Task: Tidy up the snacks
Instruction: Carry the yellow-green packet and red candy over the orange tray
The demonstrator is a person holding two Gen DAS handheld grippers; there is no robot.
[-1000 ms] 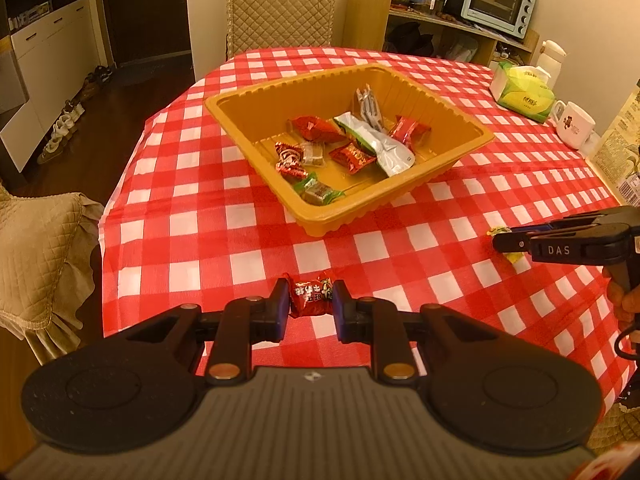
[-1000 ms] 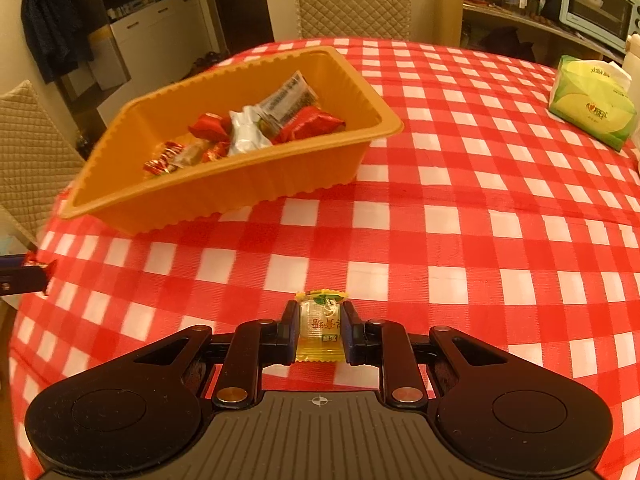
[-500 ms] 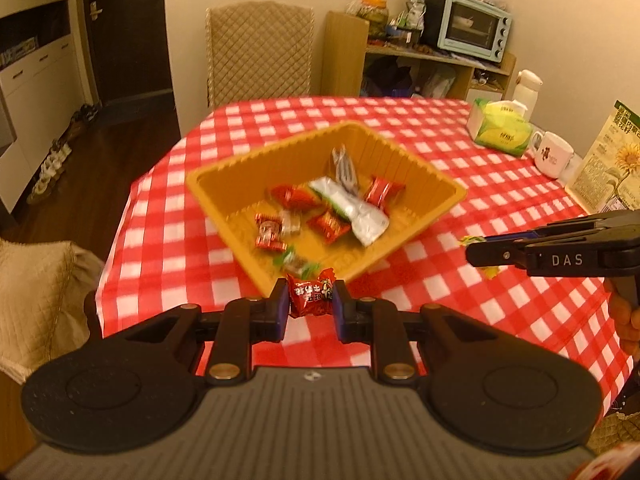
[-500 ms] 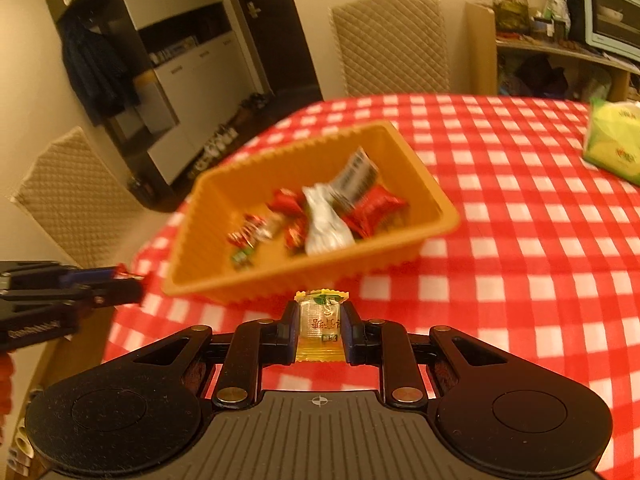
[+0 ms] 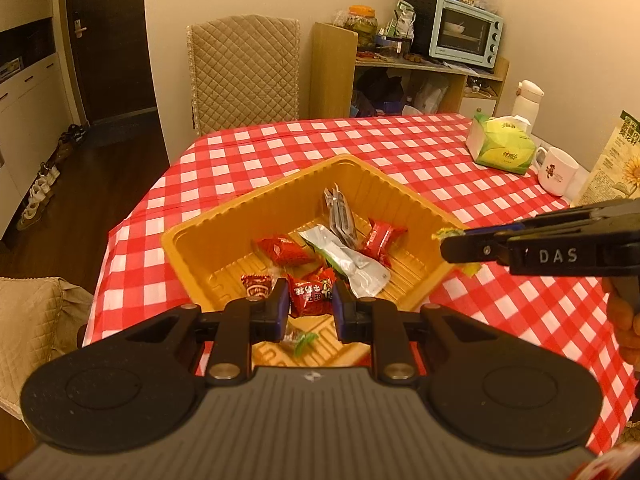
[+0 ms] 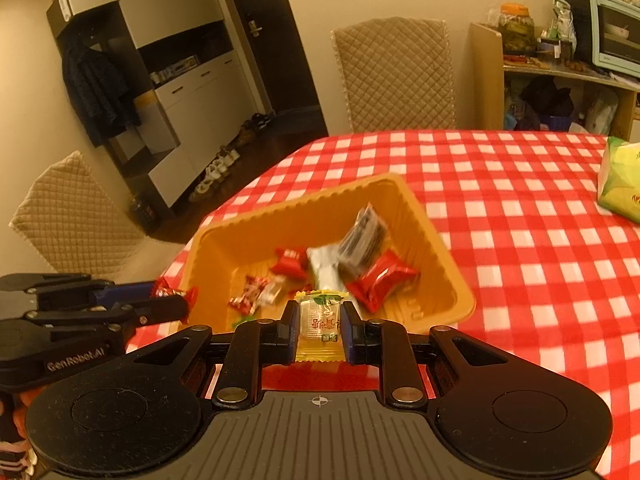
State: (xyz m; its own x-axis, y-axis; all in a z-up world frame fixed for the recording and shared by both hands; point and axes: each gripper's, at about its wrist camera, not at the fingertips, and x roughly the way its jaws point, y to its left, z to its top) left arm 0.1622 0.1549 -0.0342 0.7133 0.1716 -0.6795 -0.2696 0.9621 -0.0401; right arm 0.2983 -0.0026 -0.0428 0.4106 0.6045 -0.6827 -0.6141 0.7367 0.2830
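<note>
A red-checked tablecloth (image 5: 280, 148) carries the orange tray (image 5: 192, 240) of snacks. In the left wrist view, the left gripper (image 5: 310, 300) pinches a red candy (image 5: 311, 295) above the tray's near edge. In the right wrist view, the right gripper (image 6: 320, 322) pinches a yellow candy (image 6: 320, 326) just short of the tray (image 6: 440, 248).

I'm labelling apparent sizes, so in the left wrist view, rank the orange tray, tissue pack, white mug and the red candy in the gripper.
1. orange tray
2. tissue pack
3. and 4. white mug and red candy look alike; the candy is much nearer the camera, so I won't rank them.
</note>
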